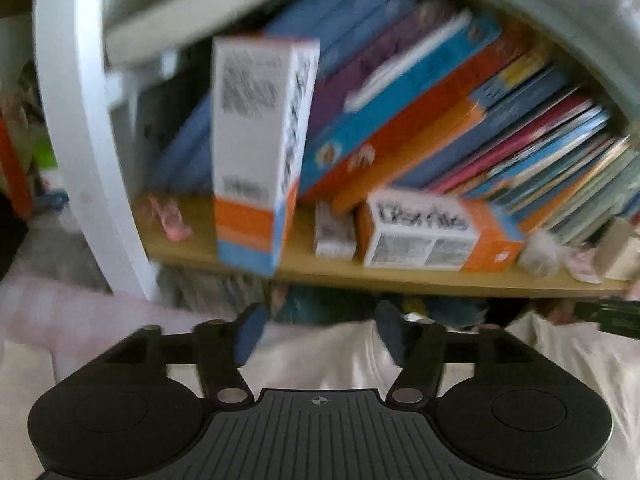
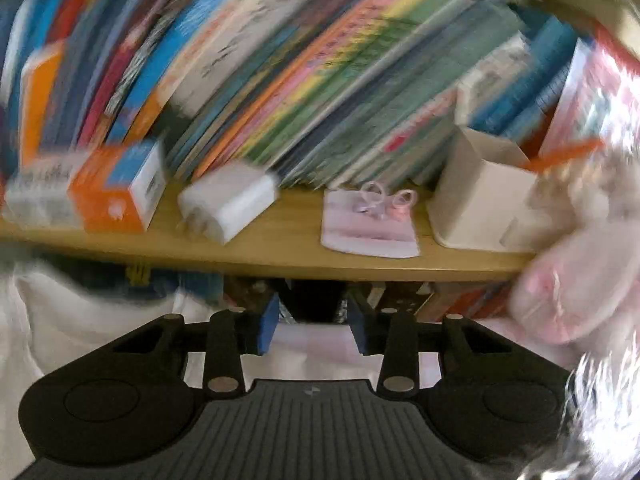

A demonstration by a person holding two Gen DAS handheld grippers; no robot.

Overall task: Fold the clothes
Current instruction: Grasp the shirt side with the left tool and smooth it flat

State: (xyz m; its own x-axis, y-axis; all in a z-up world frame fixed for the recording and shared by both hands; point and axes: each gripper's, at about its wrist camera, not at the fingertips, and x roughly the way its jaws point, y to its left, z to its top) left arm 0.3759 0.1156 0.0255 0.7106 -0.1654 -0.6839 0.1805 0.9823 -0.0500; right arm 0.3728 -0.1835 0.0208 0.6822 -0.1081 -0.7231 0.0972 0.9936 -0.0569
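Nothing is gripped by the left gripper (image 1: pixel 318 330) or the right gripper (image 2: pixel 312 326); both sets of jaws are parted. Pale clothes (image 1: pixel 332 356) (blurred) are spread just beneath them, before a wooden shelf (image 2: pixel 280 248) of books (image 2: pixel 320 92).

Both views are smeared by motion blur. In the left wrist view the print on the upright box (image 1: pixel 256 152) and the lying box (image 1: pixel 432 232) cannot be read. In the right wrist view the books (image 2: pixel 320 80) run into streaks, titles unreadable, and the furry pink thing (image 2: pixel 580 264) is cut off by the right edge.
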